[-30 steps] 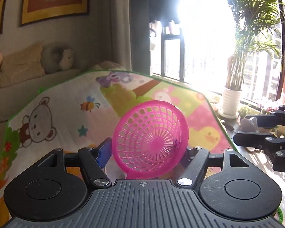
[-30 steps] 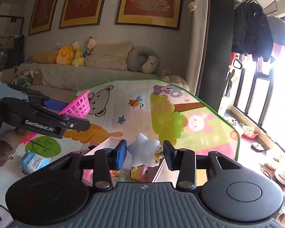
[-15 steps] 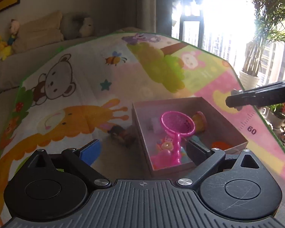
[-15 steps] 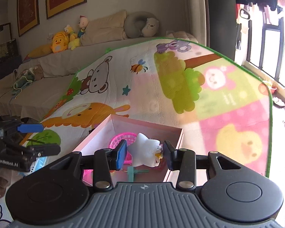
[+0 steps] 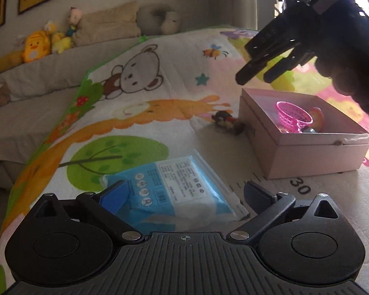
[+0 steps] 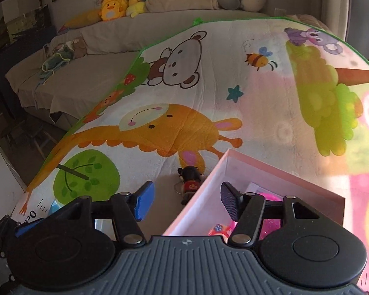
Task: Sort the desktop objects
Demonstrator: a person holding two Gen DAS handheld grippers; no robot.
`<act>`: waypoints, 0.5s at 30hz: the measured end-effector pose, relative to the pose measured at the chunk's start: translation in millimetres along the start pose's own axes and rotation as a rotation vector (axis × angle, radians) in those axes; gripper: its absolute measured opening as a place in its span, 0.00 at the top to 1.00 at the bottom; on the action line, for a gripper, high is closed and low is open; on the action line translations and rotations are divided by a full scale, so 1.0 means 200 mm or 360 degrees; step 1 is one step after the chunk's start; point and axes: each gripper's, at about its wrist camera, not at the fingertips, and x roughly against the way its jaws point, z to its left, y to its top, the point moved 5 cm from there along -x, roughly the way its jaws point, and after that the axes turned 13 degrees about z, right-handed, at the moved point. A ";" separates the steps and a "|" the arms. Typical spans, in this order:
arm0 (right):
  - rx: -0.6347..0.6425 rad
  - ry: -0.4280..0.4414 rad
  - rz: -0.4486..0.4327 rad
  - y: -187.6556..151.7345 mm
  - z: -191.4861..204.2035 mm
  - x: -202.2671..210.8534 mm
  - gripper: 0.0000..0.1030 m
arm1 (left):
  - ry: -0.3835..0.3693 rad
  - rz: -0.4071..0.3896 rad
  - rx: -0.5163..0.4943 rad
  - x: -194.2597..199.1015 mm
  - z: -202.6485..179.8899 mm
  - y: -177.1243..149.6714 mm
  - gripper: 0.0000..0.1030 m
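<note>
My left gripper (image 5: 184,194) hangs low over a blue tissue packet (image 5: 174,184) on the play mat. Its jaws are opening wide; the packet lies under and between them, untouched. To the right stands a pink box (image 5: 307,147) holding the pink mesh basket (image 5: 294,116). A small dark toy figure (image 5: 227,123) lies against the box's left wall. My right gripper (image 6: 187,202) hovers over the box's left rim (image 6: 196,209), above the figure (image 6: 190,182). Its jaws are opening with nothing between them. The white star toy is out of sight.
The mat (image 6: 209,98) covers a sofa-like surface with plush toys (image 6: 113,7) and cushions along the back wall. My right gripper (image 5: 265,68) shows dark at the top right of the left wrist view. Floor lies beyond the mat's left edge.
The left gripper dropped the pink basket into the box, then moved left and down over the blue packet. The right gripper let go of the white star and swung to the box's left rim.
</note>
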 end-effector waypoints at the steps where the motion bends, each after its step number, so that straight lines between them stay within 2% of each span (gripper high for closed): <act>1: 0.0030 -0.0036 0.0030 0.06 0.04 -0.07 0.43 | 0.0000 -0.0006 0.0012 0.00 0.01 -0.01 0.00; 5: 0.0115 -0.0247 0.0235 0.23 0.16 -0.40 0.49 | -0.0055 -0.0040 0.0064 0.01 0.04 -0.02 0.00; 7: 0.0113 -0.0373 0.0368 0.24 0.17 -0.56 0.62 | -0.0083 -0.0044 0.0097 0.00 0.06 -0.02 0.00; 9: 0.0172 -0.0494 0.0429 0.23 0.17 -0.65 0.72 | -0.0080 -0.0033 0.0125 0.00 0.08 -0.02 0.00; 12: 0.0225 -0.0554 0.0420 0.20 0.20 -0.67 0.72 | -0.0099 -0.0023 0.0171 0.00 0.12 -0.02 0.00; 15: 0.0227 -0.0448 0.0351 0.17 0.26 -0.55 0.72 | -0.0085 -0.0013 0.0193 0.00 0.14 -0.02 0.00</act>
